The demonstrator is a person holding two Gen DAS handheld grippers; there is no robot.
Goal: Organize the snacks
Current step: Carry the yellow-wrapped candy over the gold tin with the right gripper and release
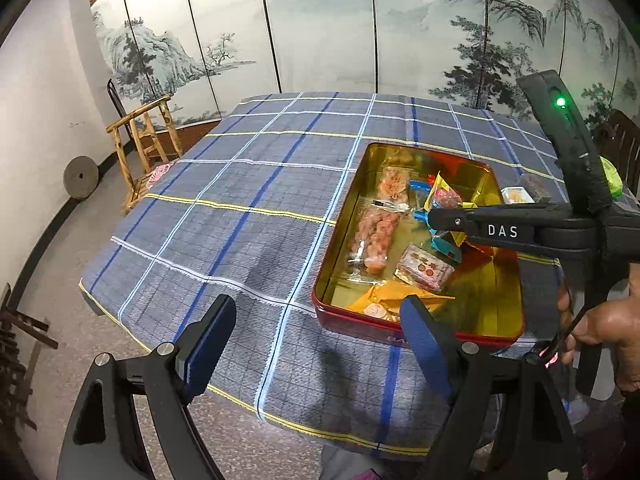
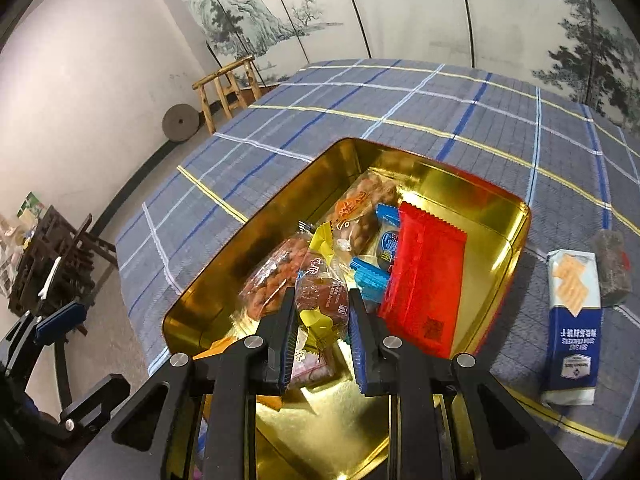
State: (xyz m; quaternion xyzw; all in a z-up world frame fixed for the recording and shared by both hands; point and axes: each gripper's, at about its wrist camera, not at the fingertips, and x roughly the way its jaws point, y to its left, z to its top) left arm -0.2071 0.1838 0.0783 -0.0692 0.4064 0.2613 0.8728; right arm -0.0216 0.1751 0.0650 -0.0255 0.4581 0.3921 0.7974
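A red tin with a gold inside (image 1: 496, 320) (image 2: 192, 300) sits on the checked tablecloth and holds several wrapped snacks. My right gripper (image 2: 320, 312) is over the tin, shut on a yellow-wrapped brown snack (image 2: 322, 296); it also shows in the left wrist view (image 1: 434, 216). A red packet (image 2: 424, 276), blue packets (image 2: 386, 240) and clear bags of reddish nuts (image 2: 272, 280) (image 1: 376, 236) lie in the tin. My left gripper (image 1: 316, 340) is open and empty, above the cloth left of the tin's near corner.
A blue-and-white cracker box (image 2: 572, 320) and a dark grey block (image 2: 612, 268) lie on the cloth right of the tin. A wooden chair (image 1: 148, 144) stands at the table's far left. A painted folding screen (image 1: 320, 28) stands behind.
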